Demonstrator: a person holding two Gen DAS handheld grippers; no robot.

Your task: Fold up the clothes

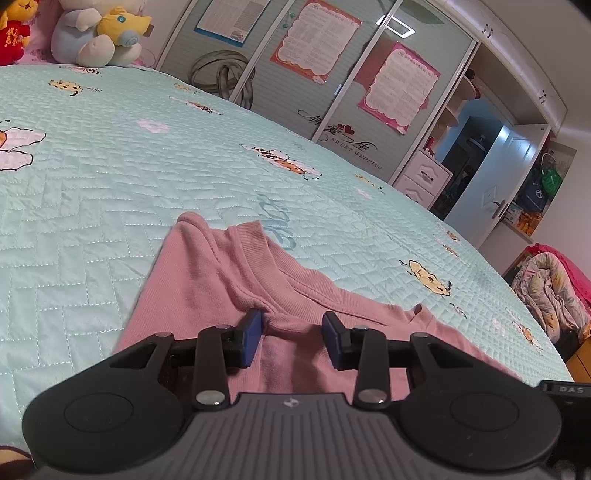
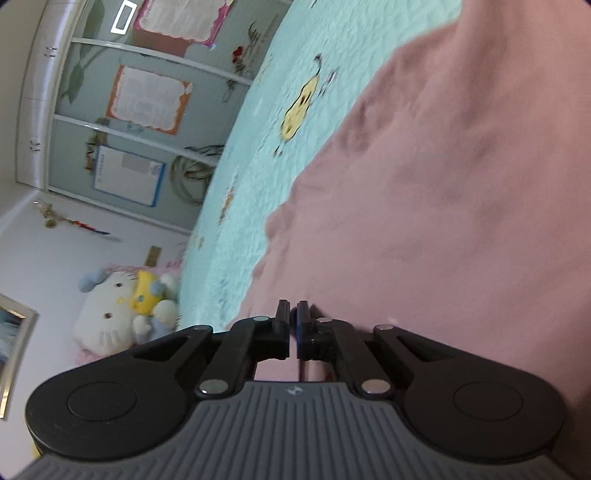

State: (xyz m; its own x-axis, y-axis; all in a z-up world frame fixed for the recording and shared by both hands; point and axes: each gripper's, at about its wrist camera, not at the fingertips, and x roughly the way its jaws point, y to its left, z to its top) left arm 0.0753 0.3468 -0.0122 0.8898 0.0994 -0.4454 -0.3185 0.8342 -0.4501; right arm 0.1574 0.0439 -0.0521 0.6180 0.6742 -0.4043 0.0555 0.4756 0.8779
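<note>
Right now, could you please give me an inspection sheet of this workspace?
Surface: bed with a quilted mint cover, bee print.
Job's things: pink shirt lying on the bed, collar rumpled.
Clutter: plush toys at the far edge of the bed.
Grippers: left gripper part open, shirt fabric bunched between its fingers, though contact is unclear; right gripper shut at the shirt's edge, any fabric caught not visible.
Cables: nothing seen.
Surroundings: wardrobe with posters, drawers, open door, bundled bedding.
</note>
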